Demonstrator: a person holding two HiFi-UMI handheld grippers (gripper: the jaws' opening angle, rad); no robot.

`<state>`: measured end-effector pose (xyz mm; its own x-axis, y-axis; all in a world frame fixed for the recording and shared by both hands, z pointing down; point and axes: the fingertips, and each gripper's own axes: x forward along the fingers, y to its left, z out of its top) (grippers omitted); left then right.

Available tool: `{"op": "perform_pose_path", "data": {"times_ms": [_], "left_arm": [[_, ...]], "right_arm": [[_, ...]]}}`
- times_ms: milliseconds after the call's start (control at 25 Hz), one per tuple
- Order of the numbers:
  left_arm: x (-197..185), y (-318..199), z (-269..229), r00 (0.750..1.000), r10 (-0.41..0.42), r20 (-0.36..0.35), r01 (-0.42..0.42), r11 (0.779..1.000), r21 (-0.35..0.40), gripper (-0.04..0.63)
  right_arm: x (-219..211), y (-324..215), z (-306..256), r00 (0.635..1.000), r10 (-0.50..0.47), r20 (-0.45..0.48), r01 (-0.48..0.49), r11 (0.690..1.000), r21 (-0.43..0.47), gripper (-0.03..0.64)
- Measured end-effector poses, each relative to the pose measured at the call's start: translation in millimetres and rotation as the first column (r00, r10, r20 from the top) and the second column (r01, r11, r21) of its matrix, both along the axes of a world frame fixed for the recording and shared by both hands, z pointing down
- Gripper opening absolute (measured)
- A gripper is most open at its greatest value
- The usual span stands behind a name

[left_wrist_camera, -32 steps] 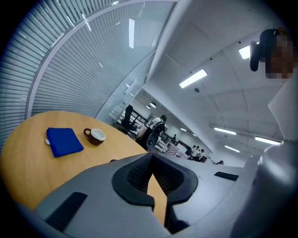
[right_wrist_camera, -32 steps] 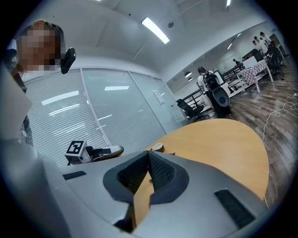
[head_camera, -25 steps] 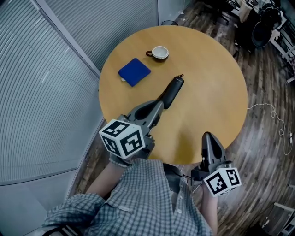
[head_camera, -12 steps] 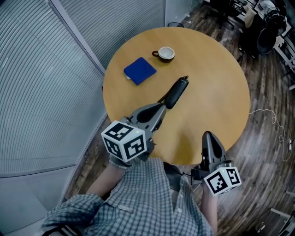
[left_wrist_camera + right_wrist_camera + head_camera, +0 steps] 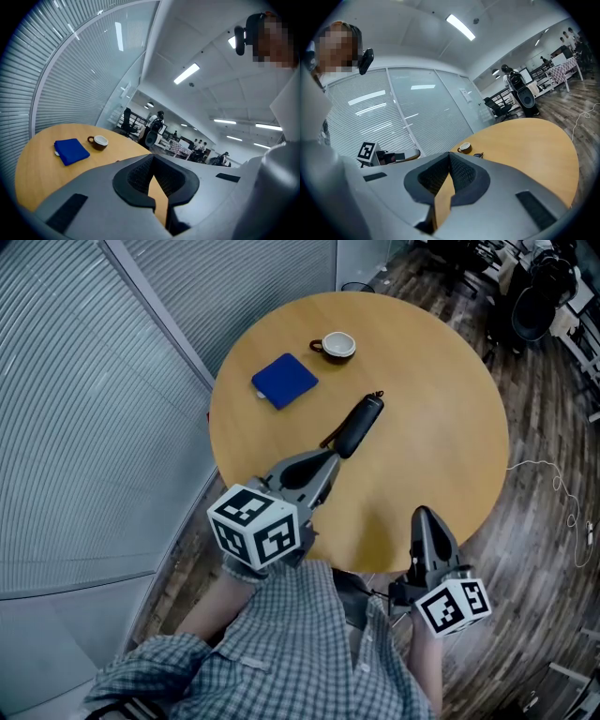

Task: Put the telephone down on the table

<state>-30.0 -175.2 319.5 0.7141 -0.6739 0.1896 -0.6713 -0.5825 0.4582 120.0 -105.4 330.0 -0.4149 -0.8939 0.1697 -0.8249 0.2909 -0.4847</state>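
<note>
**Head view.** The telephone point(image 5: 359, 425), a slim dark handset, lies flat on the round wooden table point(image 5: 441, 399). Its long axis runs roughly in line with the left gripper point(image 5: 324, 463). The handset's near end sits just beyond that gripper's tips, and contact between them cannot be judged from this angle. Farther out along the same line, past the handset, stands a cup point(image 5: 337, 346). A blue square pad point(image 5: 284, 381) lies ahead of the tips and to their left. The right gripper point(image 5: 422, 516) hangs at the table's near edge, well apart from the telephone, which lies ahead of it and to its left.

**Left gripper view.** The left gripper point(image 5: 151, 159) has its two jaws brought together at the tips, with nothing held between them. Only tabletop point(image 5: 37, 168) shows through the wedge-shaped gap. The blue square pad point(image 5: 71, 151) and the cup point(image 5: 99, 141) appear beyond the jaws to the left. The telephone is hidden behind the jaw bodies.

**Right gripper view.** The right gripper point(image 5: 449, 155) likewise has its jaws closed tip to tip and empty. Just past the tips and slightly right, a small dark end of the telephone point(image 5: 478, 155) peeks over the jaw, with the cup point(image 5: 464, 148) behind it on the table point(image 5: 529, 140). The left gripper's marker cube point(image 5: 367, 151) shows at far left.
</note>
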Motion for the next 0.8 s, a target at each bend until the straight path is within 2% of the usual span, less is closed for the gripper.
{"op": "perform_pose_path", "data": {"times_ms": [360,800], "left_arm": [[-5.0,-0.2,7.6,1.0,-0.001,0.012,0.0,1.0,0.003,0.006],[9.9,1.7,3.3,1.0,0.009,0.025,-0.009,1.0,-0.001,0.006]], "right_arm": [[-6.5,-0.3,3.8,0.999,-0.008,-0.034,0.009,1.0,0.008,0.009],[10.9,1.1,-3.6,0.999,0.004,-0.045,-0.003,1.0,0.012,0.011]]}}
